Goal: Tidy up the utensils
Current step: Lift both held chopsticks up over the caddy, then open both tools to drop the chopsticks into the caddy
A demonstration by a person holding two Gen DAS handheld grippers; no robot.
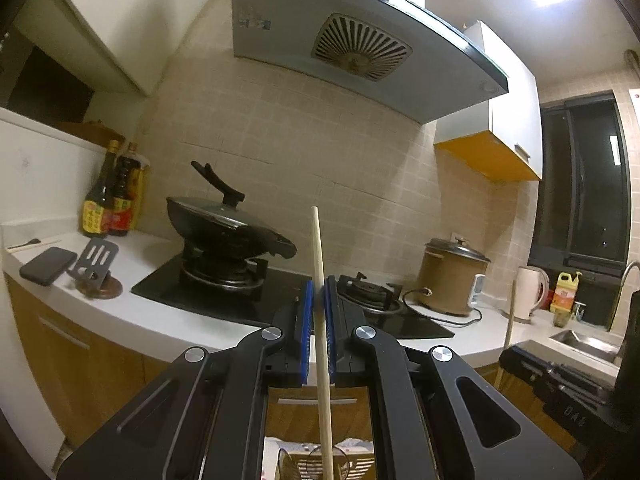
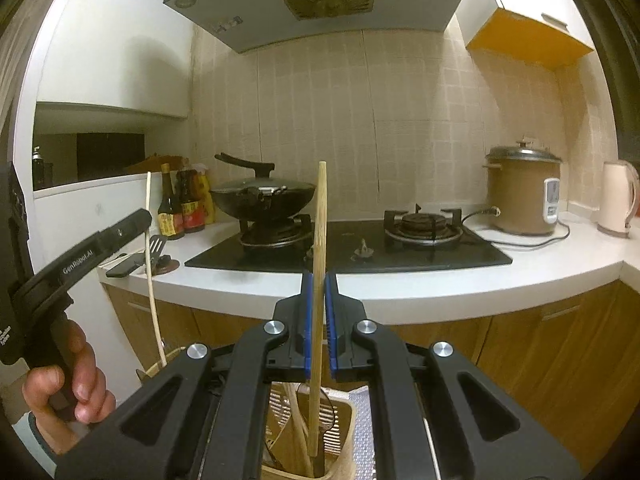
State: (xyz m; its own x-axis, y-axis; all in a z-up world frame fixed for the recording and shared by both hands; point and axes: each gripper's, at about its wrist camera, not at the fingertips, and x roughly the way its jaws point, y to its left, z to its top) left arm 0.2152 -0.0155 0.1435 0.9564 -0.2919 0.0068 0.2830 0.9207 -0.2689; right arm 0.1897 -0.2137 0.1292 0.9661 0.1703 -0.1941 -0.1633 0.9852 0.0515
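Observation:
My left gripper (image 1: 319, 312) is shut on a thin pale wooden stick (image 1: 320, 264), held upright, its lower end reaching down toward a utensil holder (image 1: 320, 464) below. My right gripper (image 2: 319, 312) is shut on a flat bamboo utensil handle (image 2: 319, 240), upright, its lower end inside the wooden utensil holder (image 2: 344, 440) that holds several other utensils. The left gripper (image 2: 80, 256) with its stick (image 2: 150, 240) shows at the left of the right wrist view, held by a hand (image 2: 68, 392). The right gripper's body (image 1: 560, 384) shows at the lower right of the left wrist view.
A white counter (image 2: 440, 284) carries a black gas hob (image 2: 348, 248) with a lidded wok (image 2: 260, 196), sauce bottles (image 2: 180, 204), a black slotted spatula (image 1: 96, 260), a phone (image 1: 48, 266), a rice cooker (image 2: 520, 192), a kettle (image 2: 616, 200). A sink (image 1: 580, 340) lies right.

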